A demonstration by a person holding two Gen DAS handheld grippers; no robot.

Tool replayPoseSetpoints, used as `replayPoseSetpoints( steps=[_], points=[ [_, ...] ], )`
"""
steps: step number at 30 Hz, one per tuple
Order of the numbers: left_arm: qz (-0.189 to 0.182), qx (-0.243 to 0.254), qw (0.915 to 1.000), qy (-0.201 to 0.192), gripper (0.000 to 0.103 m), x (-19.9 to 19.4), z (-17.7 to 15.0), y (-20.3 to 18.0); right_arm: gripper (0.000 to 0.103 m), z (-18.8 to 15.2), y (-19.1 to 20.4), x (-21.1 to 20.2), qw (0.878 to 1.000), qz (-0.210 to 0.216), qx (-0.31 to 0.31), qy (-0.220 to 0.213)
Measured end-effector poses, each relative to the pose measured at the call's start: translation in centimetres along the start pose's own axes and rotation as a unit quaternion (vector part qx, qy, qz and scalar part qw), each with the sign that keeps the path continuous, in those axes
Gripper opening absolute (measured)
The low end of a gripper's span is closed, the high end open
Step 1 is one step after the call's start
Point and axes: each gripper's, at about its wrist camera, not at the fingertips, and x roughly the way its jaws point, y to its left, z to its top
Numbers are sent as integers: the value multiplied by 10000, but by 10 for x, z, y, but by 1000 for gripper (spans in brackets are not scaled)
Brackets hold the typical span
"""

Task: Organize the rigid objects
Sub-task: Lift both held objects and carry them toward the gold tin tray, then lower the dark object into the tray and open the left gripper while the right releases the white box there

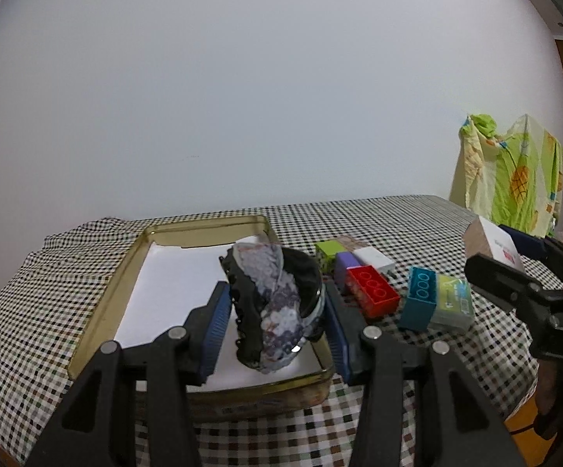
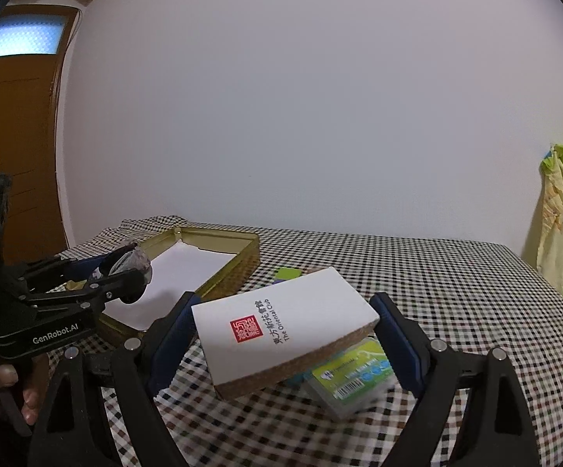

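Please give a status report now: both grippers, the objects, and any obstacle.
Left gripper shut on grey patterned pouch with black lace trim, above gold metal tin. Right gripper shut on white cork-backed coaster block, airborne. Toy bricks remain on checkered cloth. Nothing blocking.

A home room: checkered tablecloth point(image 2: 437, 272), wooden door point(image 2: 13, 136), hanging printed bedsheet point(image 1: 511, 171).

1 tin tray point(image 1: 98, 303); 2 stud bricks: red point(image 1: 372, 290), teal point(image 1: 419, 297); 1 green block point(image 1: 330, 251); 1 purple block point(image 1: 345, 268).

Gold tin point(image 1: 125, 264), white lining; black-white checked tablecloth point(image 1: 398, 218); red brick point(image 1: 372, 290); teal brick point(image 1: 419, 297); purple block point(image 1: 345, 266).
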Motion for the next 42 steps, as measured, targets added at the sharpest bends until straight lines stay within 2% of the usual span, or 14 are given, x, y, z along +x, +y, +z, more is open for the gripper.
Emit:
replayPoseSetpoints(
  steps=[14,22,32,37,42],
  points=[
    [296,-282,9991,69,46,5,1,36,89,13,11,23,9992,296,-98,242],
    [394,-427,9977,360,46,17,5,61,89,37,24,45,9970,589,-182,468],
    [569,-396,9964,480,46,32,19,85,89,72,35,75,9923,909,-251,797],
    [465,-488,9952,704,46,44,27,97,89,83,39,96,9910,902,-229,959],
    [568,-447,9942,798,46,52,37,109,89,90,47,121,9894,859,-323,1124]
  ],
)
